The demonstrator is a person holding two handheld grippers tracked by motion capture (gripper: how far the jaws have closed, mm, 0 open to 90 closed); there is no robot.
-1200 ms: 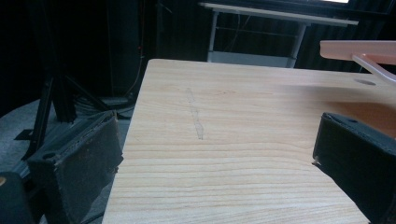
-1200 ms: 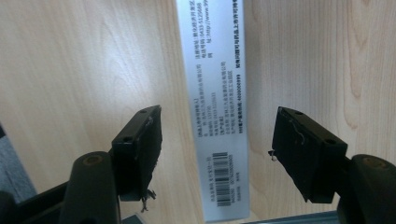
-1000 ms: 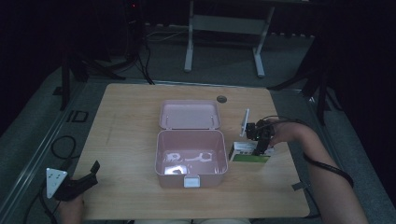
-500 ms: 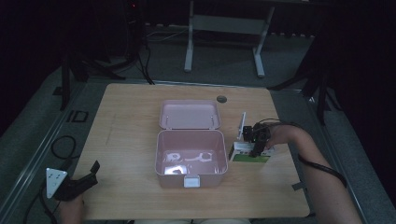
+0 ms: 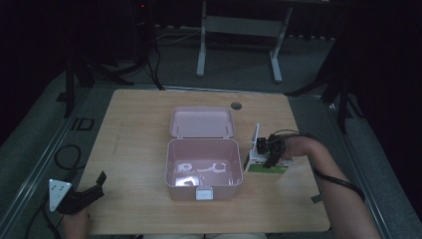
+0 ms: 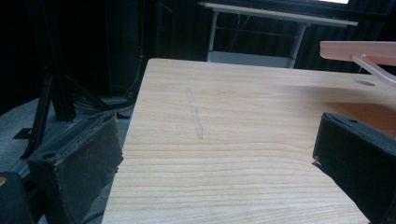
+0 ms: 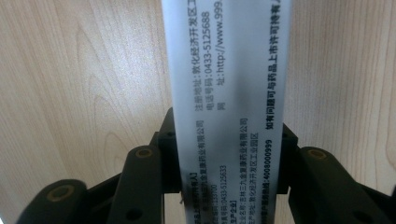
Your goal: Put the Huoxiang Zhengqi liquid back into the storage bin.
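Observation:
A white and green medicine box [image 5: 272, 169] lies on the wooden table just right of an open pink plastic box [image 5: 204, 188], whose lid [image 5: 201, 122] rests flat behind it. My right gripper [image 5: 266, 155] comes down on the medicine box from above. In the right gripper view its jaws have just been closing, and the pads now press on both long sides of the printed box [image 7: 229, 70]. My left gripper [image 5: 92, 188] rests at the table's front left corner, open, with only bare wood between its jaws [image 6: 215, 154].
Some pale small items [image 5: 199, 169] lie in the bottom of the pink box. A round cable hole [image 5: 236, 105] sits near the table's far edge. Dark floor, cables and a metal desk frame [image 5: 239, 30] lie beyond the table.
The right gripper has sunk a little onto the medicine box and its jaws have narrowed around it. The left gripper has not moved.

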